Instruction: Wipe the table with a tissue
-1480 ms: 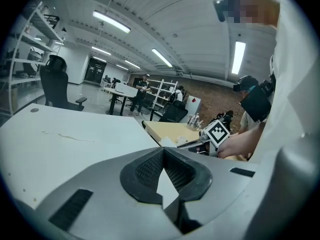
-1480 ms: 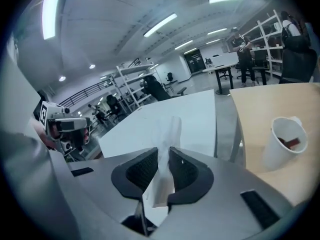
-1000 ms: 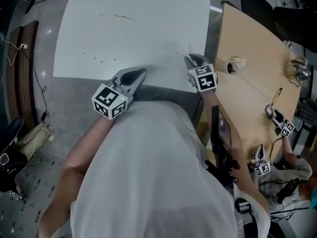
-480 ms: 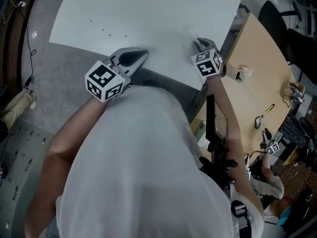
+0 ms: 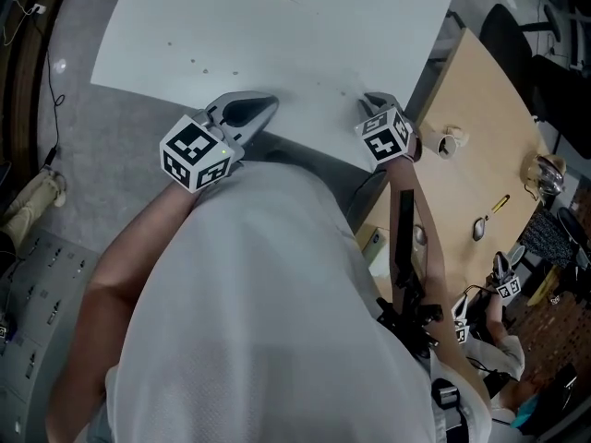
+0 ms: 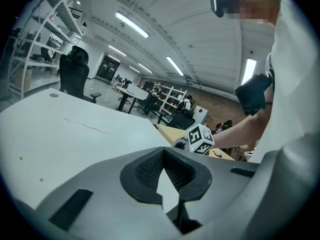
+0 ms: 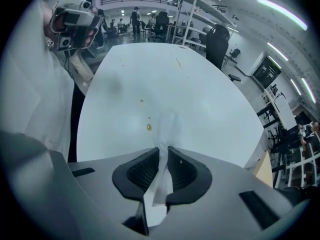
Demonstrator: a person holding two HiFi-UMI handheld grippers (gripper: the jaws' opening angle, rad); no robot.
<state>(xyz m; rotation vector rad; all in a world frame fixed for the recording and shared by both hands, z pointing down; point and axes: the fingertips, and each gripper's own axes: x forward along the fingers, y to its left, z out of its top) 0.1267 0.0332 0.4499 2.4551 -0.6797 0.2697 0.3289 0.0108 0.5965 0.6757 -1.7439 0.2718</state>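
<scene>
I have the big white table (image 5: pixel 277 35) filling the top of the head view. Grey floor (image 5: pixel 120 173) runs round it, and a tan wooden table (image 5: pixel 480 146) sits off to its right. The person's white shirt (image 5: pixel 277 321) takes the whole lower half of that view, and both arms reach out to the white table's near edge.

The grey left gripper (image 5: pixel 263 104) lies over the near edge, towards the middle. Its black-and-white marker cube (image 5: pixel 196 152) sits back over the floor. In its own view the left gripper (image 6: pixel 163 151) has its tips pressed together with nothing between the pads, only bare table showing through the gap behind them.

The grey right gripper (image 5: pixel 371 101) is over the near right corner, tipped steeply down, with its own marker cube (image 5: pixel 383 138) on top. Its jaws have just been closing. In its own view the right gripper (image 7: pixel 164 151) is pinching a thin white paper tissue (image 7: pixel 160 186) between the ribbed pads. The tissue's free end runs out past the tips over the tabletop; I can't tell whether it touches.

On to the small stuff: a thin dark streak (image 7: pixel 177 63) marks the far part of the table. A yellow-brown drop (image 7: pixel 148 127) sits just left of the tissue's free end.
</scene>
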